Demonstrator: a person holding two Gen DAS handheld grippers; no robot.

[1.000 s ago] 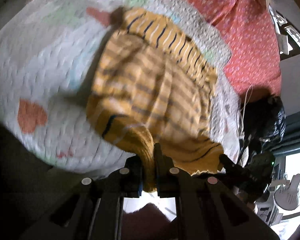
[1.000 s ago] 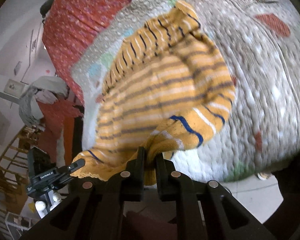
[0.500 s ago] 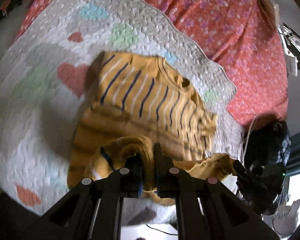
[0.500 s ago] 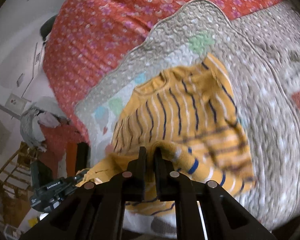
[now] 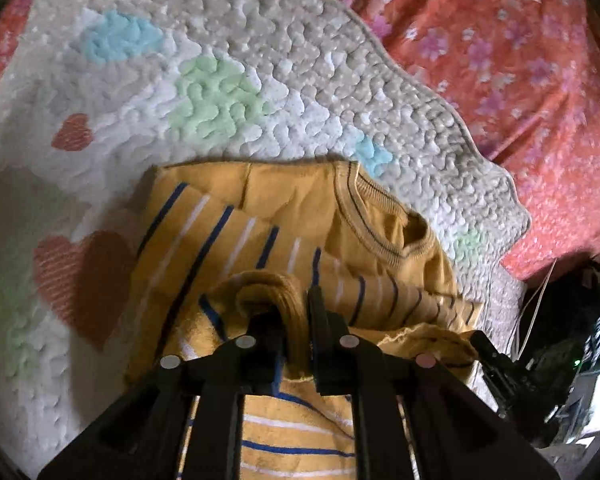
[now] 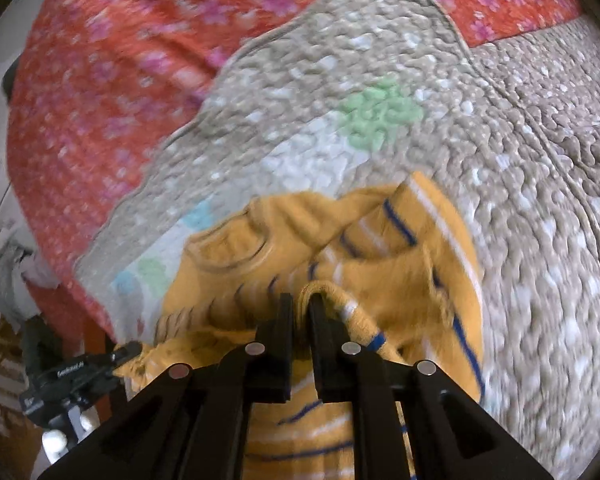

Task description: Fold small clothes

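Note:
A small yellow shirt (image 5: pixel 284 220) with blue and white stripes lies on a white quilted mat (image 5: pixel 220 80), its collar toward the far side. My left gripper (image 5: pixel 296 312) is shut on a bunched hem of the shirt, held over its striped chest. In the right wrist view my right gripper (image 6: pixel 300 312) is shut on another bunch of the shirt's (image 6: pixel 400 264) hem, close above the collar area. The lower half of the shirt is folded up over the upper half. The other gripper (image 5: pixel 512 372) shows at the right edge of the left view.
The mat (image 6: pixel 380 80) with pastel hearts lies on a red flowered bedspread (image 5: pixel 520 60), also seen in the right wrist view (image 6: pixel 120 60). Dark bags and gear (image 5: pixel 572 320) sit beyond the bed's edge. The left gripper (image 6: pixel 72 372) shows at lower left of the right view.
Both grippers have carried the shirt's hem forward over the shirt toward the collar and come lower. The shirt went from hanging stretched to folded in half on the mat.

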